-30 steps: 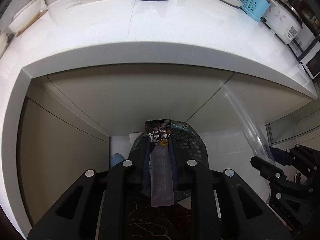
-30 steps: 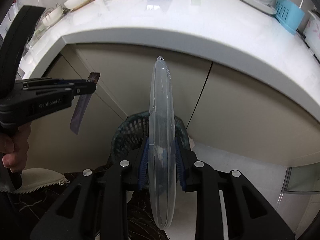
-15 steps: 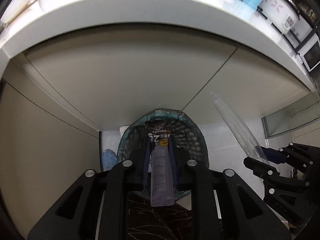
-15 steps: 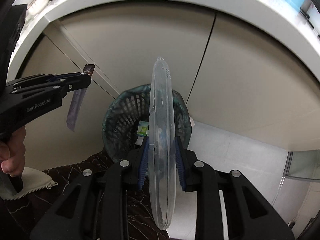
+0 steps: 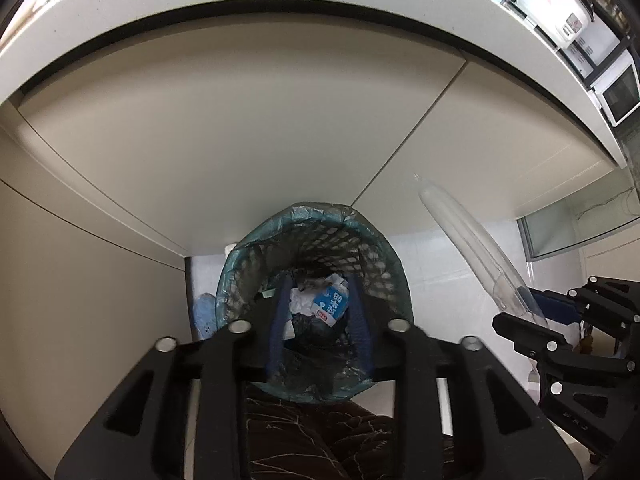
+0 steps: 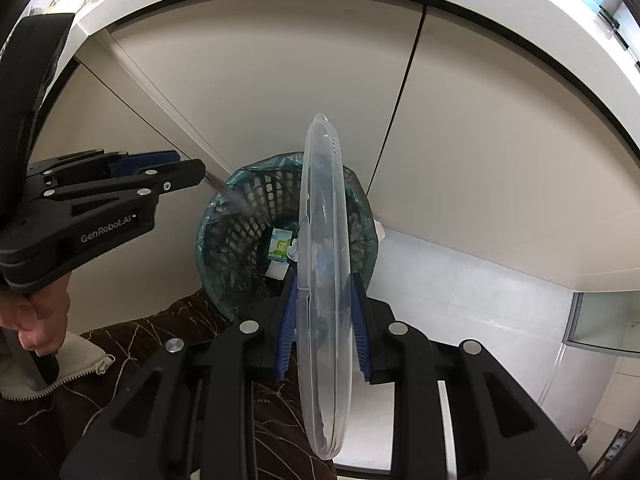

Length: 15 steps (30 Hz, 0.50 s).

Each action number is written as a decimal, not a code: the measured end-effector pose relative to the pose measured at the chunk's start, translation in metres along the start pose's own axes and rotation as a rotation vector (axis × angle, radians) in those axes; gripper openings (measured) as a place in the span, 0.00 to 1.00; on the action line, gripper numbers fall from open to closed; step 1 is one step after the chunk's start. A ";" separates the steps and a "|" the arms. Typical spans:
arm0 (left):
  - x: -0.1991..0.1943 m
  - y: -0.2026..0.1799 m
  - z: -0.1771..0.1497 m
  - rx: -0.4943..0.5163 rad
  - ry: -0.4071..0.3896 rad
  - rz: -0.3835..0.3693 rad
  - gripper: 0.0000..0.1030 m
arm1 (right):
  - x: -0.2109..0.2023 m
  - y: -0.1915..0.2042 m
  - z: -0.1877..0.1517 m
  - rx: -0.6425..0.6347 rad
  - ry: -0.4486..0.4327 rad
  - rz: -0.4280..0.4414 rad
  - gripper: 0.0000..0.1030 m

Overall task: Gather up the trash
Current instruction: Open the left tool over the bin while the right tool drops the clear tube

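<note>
Wrapper [image 6: 236,200] falling binward shows only right-wrist.

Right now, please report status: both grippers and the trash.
Left gripper jaws just opened, empty, above bin. Wrapper falling at bin rim. Right gripper shut on clear lid. Nothing in the way.
</note>
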<state>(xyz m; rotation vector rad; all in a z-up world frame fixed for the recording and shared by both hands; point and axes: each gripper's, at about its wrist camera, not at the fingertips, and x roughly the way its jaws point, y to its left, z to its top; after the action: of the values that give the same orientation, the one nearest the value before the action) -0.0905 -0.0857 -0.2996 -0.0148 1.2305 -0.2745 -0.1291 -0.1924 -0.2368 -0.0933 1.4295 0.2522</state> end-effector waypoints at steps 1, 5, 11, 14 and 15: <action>-0.001 0.000 -0.001 -0.002 -0.004 0.002 0.41 | 0.000 0.000 0.000 -0.001 0.006 -0.001 0.24; -0.007 0.000 0.000 -0.002 -0.030 0.026 0.52 | 0.004 0.004 0.000 -0.021 0.034 -0.007 0.24; -0.019 0.015 -0.002 -0.034 -0.044 0.055 0.72 | 0.024 0.011 0.005 -0.033 0.109 0.018 0.24; -0.021 0.028 -0.004 -0.059 -0.042 0.069 0.82 | 0.037 0.016 0.009 -0.045 0.146 0.030 0.24; -0.022 0.032 -0.005 -0.067 -0.042 0.078 0.87 | 0.041 0.017 0.010 -0.048 0.160 0.030 0.24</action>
<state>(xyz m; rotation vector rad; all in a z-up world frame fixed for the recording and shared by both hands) -0.0952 -0.0497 -0.2857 -0.0298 1.1956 -0.1641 -0.1183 -0.1692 -0.2748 -0.1340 1.5847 0.3092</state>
